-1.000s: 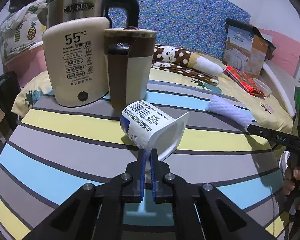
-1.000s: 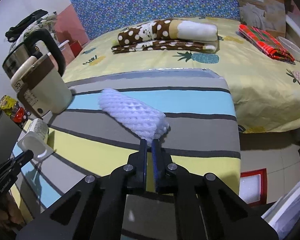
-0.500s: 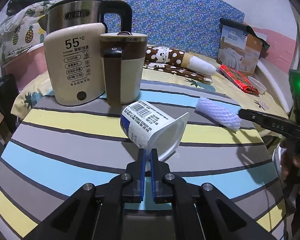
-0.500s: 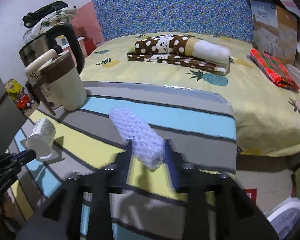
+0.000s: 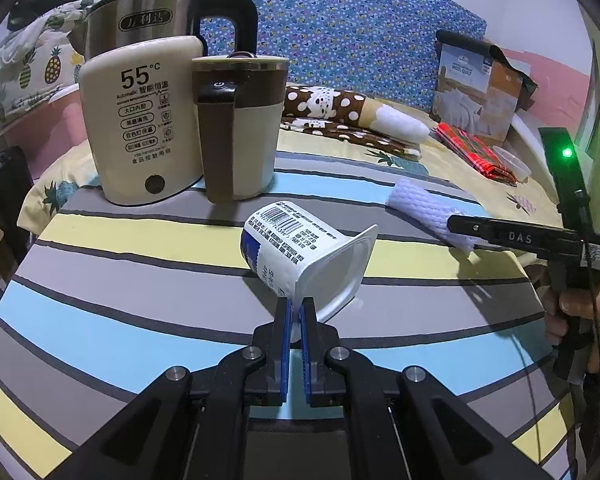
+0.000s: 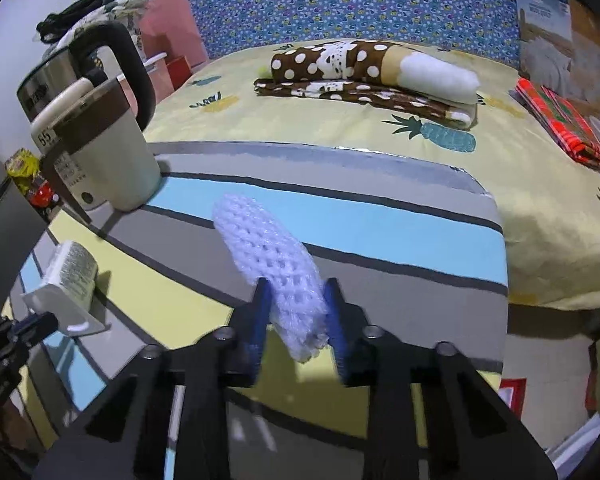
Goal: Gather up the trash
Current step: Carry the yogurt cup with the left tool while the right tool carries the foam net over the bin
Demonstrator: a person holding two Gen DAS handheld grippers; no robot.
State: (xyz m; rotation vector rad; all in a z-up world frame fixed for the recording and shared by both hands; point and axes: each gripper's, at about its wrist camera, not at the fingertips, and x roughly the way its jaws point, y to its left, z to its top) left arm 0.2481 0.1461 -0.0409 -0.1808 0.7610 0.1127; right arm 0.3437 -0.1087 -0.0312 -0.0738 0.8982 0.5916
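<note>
A white yogurt cup [image 5: 300, 252] with a barcode lies on its side on the striped table [image 5: 100, 320], mouth toward me. My left gripper [image 5: 296, 312] is shut on the cup's rim. The cup also shows in the right wrist view [image 6: 68, 280]. A white foam net sleeve [image 6: 268, 256] lies on the table; my right gripper [image 6: 296, 304] is open, its fingers on either side of the sleeve's near end. In the left wrist view the sleeve [image 5: 420, 210] sits at the right with the right gripper [image 5: 472, 232] at its end.
An electric kettle [image 5: 144, 120] and a brown-and-cream mug [image 5: 236, 132] stand at the table's back left. Behind the table is a bed [image 6: 380, 120] with a rolled polka-dot blanket [image 6: 360, 68], a red plaid cloth [image 6: 560, 128] and a box [image 5: 480, 92].
My right gripper has opened from shut and moved forward so its fingers straddle the sleeve's end. My left gripper stays shut on the cup's rim.
</note>
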